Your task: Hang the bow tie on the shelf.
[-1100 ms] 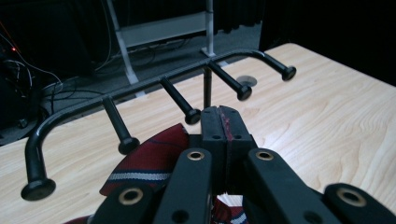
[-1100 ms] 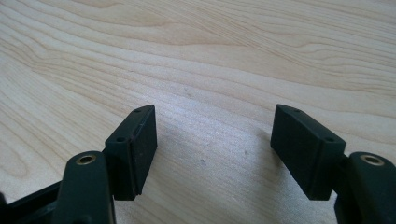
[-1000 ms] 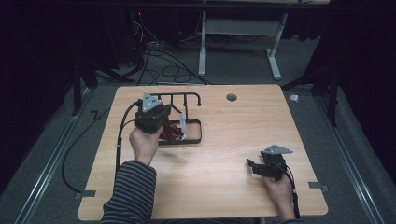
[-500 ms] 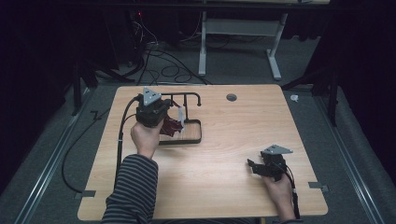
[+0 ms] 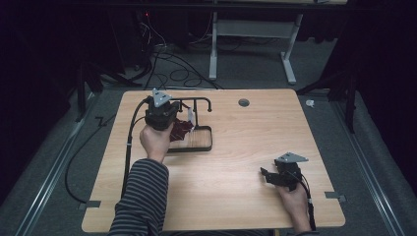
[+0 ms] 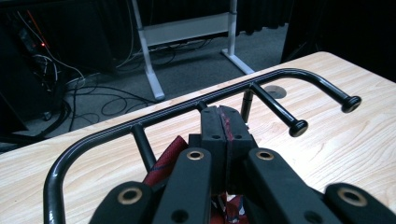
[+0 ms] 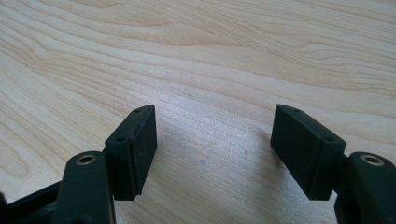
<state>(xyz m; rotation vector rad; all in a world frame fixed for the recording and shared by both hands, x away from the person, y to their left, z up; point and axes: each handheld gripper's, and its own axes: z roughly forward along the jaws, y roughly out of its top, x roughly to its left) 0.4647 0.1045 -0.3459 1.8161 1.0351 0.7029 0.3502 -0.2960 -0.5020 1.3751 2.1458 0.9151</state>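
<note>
From the high view, the wooden surface (image 5: pixel 231 162) lies mostly bare, with wide open room across its middle and toward three o'clock. A black rack (image 5: pixel 194 123) on a small wooden tray stands at about ten o'clock, set a little in from the far edge and the left edge. The left gripper (image 5: pixel 164 115) hovers over the rack's left end, with a dark red cloth (image 5: pixel 181 130) bunched just beneath it. The right gripper (image 5: pixel 275 177) rests near the near edge at about five o'clock, well apart from the rack.

In the left gripper view, the gripper (image 6: pixel 225 128) has its jaws pressed together on a thin fold of the red cloth (image 6: pixel 163 161), just below the rack's curved top rail (image 6: pixel 187 109), whose two knobbed prongs point off toward three o'clock.

In the right gripper view, the gripper (image 7: pixel 212 140) is spread wide over bare wood (image 7: pixel 210 56), pinching nothing.
</note>
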